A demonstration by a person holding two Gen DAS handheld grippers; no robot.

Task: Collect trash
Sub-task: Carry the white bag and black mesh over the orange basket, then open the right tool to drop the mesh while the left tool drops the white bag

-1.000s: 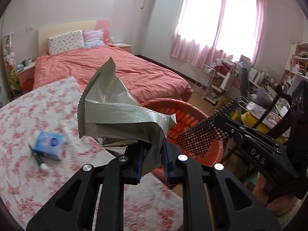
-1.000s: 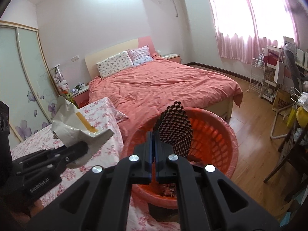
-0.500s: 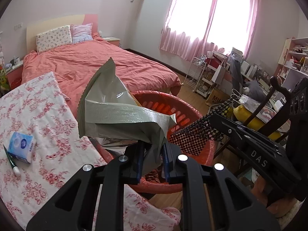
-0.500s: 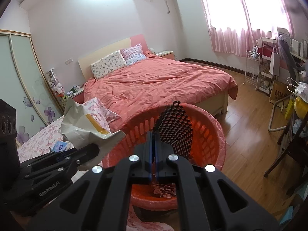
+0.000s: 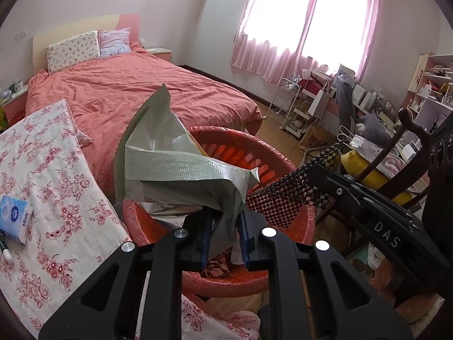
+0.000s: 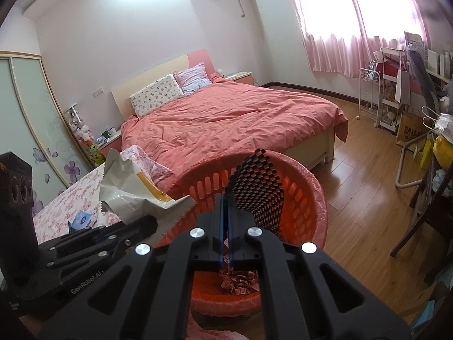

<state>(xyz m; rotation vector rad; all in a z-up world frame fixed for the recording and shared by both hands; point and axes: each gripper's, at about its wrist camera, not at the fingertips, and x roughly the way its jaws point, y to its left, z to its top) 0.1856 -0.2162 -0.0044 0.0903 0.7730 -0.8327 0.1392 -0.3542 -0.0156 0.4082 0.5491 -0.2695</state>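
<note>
Two pieces of trash: both are held in the air, one in each gripper, above the red basket [image 5: 286, 167].
Tissue pack [image 5: 14, 222]: at the left edge of the left wrist view, lying on the flowered cloth [image 5: 56, 175] with a pen [image 5: 5, 250] just beside it; I cannot tell if these are trash.
Left gripper [image 5: 223, 233]: bottom centre of the left wrist view, its jaws closed on the lower corner of the grey foil bag [image 5: 170, 164].
Grey foil bag: centre of the frame, standing up from the jaws, crumpled and empty. I judge it very light, thin and rather slippery; the crushed corner is a good place to hold, because a flat face could slide out.
Right gripper [image 6: 225, 238]: bottom centre of the right wrist view, jaws pressed together on the edge of the checkered wrapper [image 6: 259, 188].
Checkered wrapper: centre of that view, upright over the basket opening. It looks a flat, light, bending sheet, so an edge pinch is enough.
Red basket: lower centre in both views, lined with a pink film, with some crumpled checkered scraps [image 6: 239, 280] at the bottom.
Handling risk: both pieces are so light that they may flutter or cling to the pads when released.
</note>
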